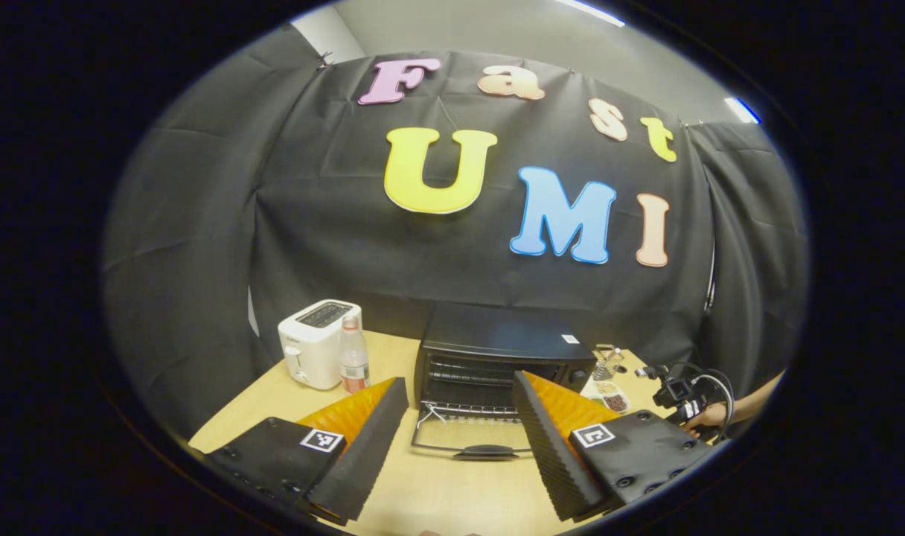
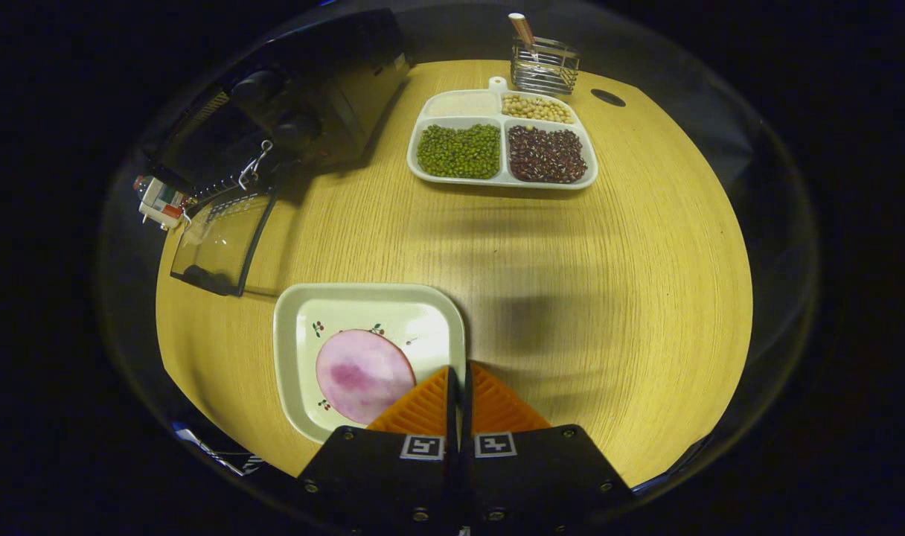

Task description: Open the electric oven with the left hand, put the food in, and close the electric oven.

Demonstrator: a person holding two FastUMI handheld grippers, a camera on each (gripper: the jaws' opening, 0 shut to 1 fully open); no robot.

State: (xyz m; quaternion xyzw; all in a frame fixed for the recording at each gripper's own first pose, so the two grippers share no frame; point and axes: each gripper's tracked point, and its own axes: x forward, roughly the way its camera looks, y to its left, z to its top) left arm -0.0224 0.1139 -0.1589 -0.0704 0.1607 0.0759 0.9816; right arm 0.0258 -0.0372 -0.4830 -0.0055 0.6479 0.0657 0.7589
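Pink ham slice (image 2: pixel 363 374) on plate (image 2: pixel 363 305), right gripper (image 2: pixel 458 391) clamping its rim

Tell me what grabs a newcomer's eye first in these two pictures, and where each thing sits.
In the right gripper view, the square cream plate carrying a round pink slice of food sits nearest, its right edge clamped by the right gripper. Beyond it lies a white divided tray of green, dark red and pale beans. In the left gripper view, the black electric oven stands with its glass door dropped open, framed by the open left gripper.
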